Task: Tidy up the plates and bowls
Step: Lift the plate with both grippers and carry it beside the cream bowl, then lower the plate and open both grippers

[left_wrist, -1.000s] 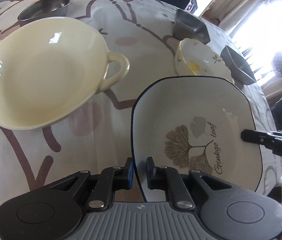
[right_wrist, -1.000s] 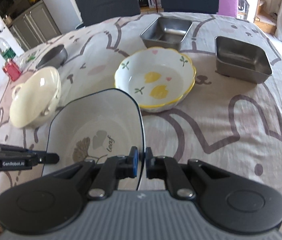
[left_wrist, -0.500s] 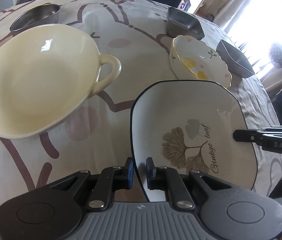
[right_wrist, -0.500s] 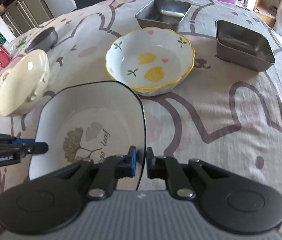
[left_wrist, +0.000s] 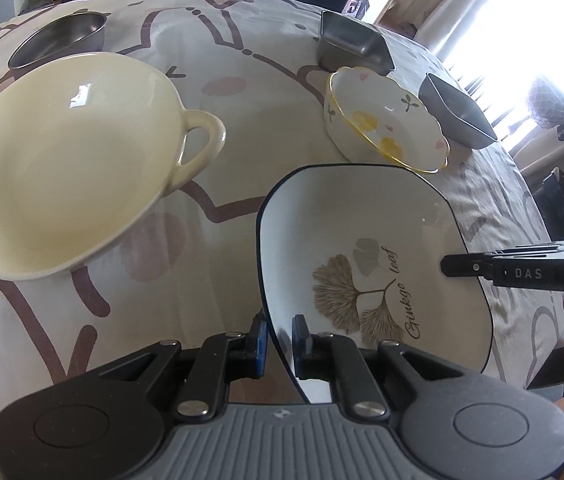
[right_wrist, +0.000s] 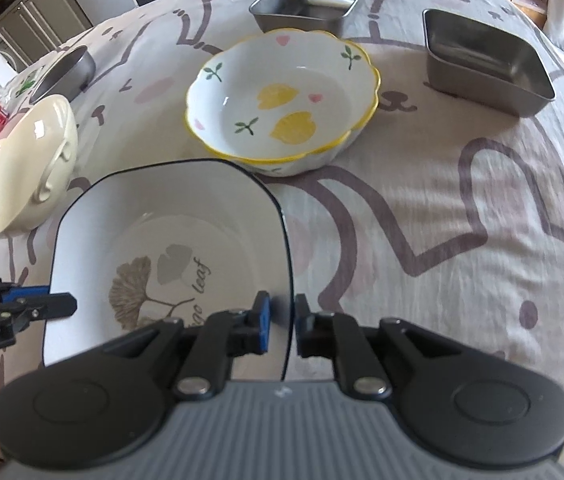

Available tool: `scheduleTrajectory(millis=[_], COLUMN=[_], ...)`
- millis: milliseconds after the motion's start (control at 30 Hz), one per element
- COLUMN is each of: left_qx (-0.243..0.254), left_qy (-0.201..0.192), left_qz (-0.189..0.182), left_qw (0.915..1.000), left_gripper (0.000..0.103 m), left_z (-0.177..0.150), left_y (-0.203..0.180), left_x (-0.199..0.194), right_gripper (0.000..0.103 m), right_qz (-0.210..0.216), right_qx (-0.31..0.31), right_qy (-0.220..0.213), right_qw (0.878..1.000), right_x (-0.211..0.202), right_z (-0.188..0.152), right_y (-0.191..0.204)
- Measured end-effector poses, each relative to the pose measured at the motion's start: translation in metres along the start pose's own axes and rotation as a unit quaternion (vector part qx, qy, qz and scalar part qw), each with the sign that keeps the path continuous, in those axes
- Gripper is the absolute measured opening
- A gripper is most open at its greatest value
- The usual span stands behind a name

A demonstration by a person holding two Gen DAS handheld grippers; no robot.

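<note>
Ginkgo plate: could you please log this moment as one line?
phase: two-claw carry | left claw: shut on ginkgo plate rim | right claw: shut on opposite rim | nearest ahead: yellow-rimmed bowl

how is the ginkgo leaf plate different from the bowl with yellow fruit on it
The ginkgo leaf plate is squarish with a thin dark rim line; the yellow-fruit bowl is round and scalloped with a yellow edge. The plate is shallow, the bowl deeper. The plate is gripped on opposite edges by the left gripper and right gripper; the bowl rests untouched on the tablecloth. Both are white, glossy and empty.
</note>
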State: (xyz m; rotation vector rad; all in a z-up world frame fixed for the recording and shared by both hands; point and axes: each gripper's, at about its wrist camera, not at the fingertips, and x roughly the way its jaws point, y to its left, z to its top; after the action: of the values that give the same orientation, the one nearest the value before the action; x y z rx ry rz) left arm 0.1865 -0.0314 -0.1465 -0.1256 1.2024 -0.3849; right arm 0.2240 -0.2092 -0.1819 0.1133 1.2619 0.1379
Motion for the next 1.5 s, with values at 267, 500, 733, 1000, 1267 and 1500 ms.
scheduleTrajectory(millis=[267,500,733,1000,1267,1500], left_qx=[0.000,-0.014,-0.016,-0.013,-0.001,0.012], left_qy=[0.004,0.012,0.016,0.018,0.017,-0.043], left_qz=[-0.004,-0.004,-0.004,-0.004,-0.017,-0.016], left_qw=[1.0000,0.9998,0.9997,0.9997,0.9997,0.9989], left_gripper=[0.013,0.013,0.013,0.016,0.075,0.102], left_z=[0.000,0.001,0.003,0.003,-0.001,0.010], left_y=[0.001,0.002,0.004,0.002,-0.004,-0.001], left_x=[0.001,0.006,0.006,0.005,0.000,-0.038], right_gripper=[0.014,0.013,0.014,0.017,0.062,0.103], right_qz=[0.006,0.026,0.025,0.025,0.010,0.010], right_qx=[-0.006,0.005,-0.001,-0.007,-0.012,-0.009], right_qy=[-0.003,-0.001,-0.005,-0.004,-0.013,-0.087], right_qw=[1.000,1.000,1.000,1.000,1.000,0.996], right_x=[0.002,0.002,0.002,-0.004,-0.011,-0.035], right_z=[0.001,0.001,-0.003,-0.007,-0.013,-0.011], right_y=[-0.001,-0.010,-0.007,-0.012,-0.019,-0.019])
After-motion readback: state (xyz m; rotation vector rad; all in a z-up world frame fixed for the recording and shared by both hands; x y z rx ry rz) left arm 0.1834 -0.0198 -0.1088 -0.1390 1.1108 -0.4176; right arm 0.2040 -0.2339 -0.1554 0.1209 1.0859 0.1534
